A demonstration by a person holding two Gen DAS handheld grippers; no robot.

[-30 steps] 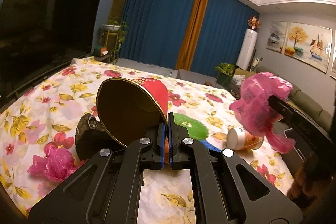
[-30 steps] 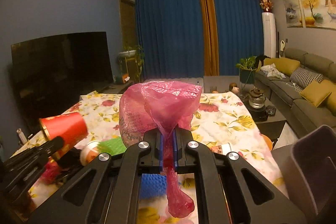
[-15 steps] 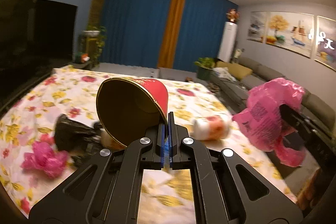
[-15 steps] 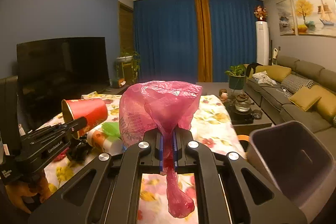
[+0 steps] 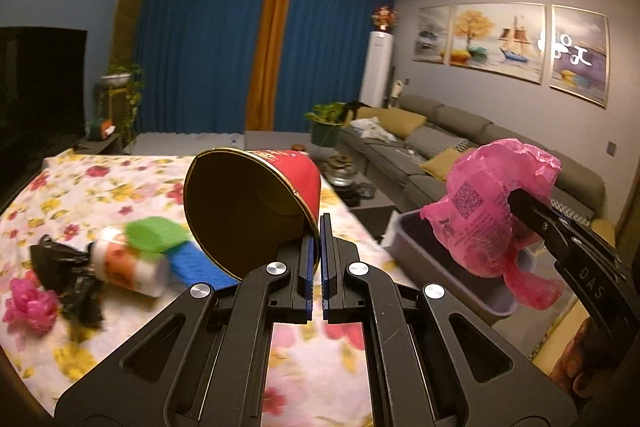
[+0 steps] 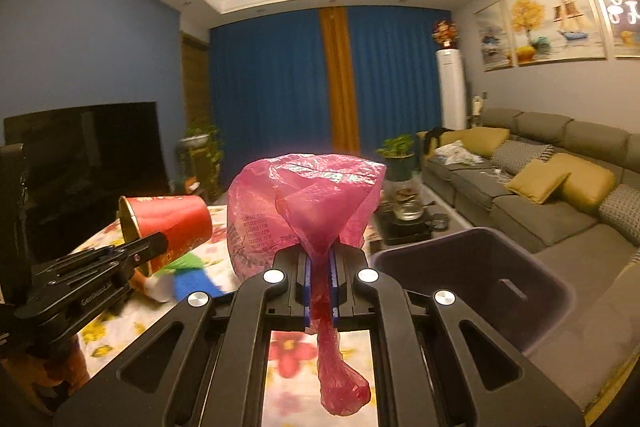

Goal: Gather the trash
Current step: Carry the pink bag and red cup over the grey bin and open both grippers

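Carry phase. L tongs [image 5: 316,255] clamped on rim of red cup [image 5: 256,207], centre frame; R tongs [image 6: 319,277] clamped on pink bag [image 6: 304,203]. Purple bin [image 6: 472,287] sits lower right, w/ bag near its rim. We advise centring each item over the opening before release.

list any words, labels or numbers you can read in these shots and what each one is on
"DAS": on the black arm of the right gripper, left wrist view; letters cut off after that.
"GenRobot.AI": on the black arm of the left gripper, right wrist view; small, partly soft.
Crumpled pink plastic bag: a QR code and printed lines, too small to read.
Red paper cup with gold rim: gold markings, unreadable.
Glowing white characters over the framed wall paintings: illegible.
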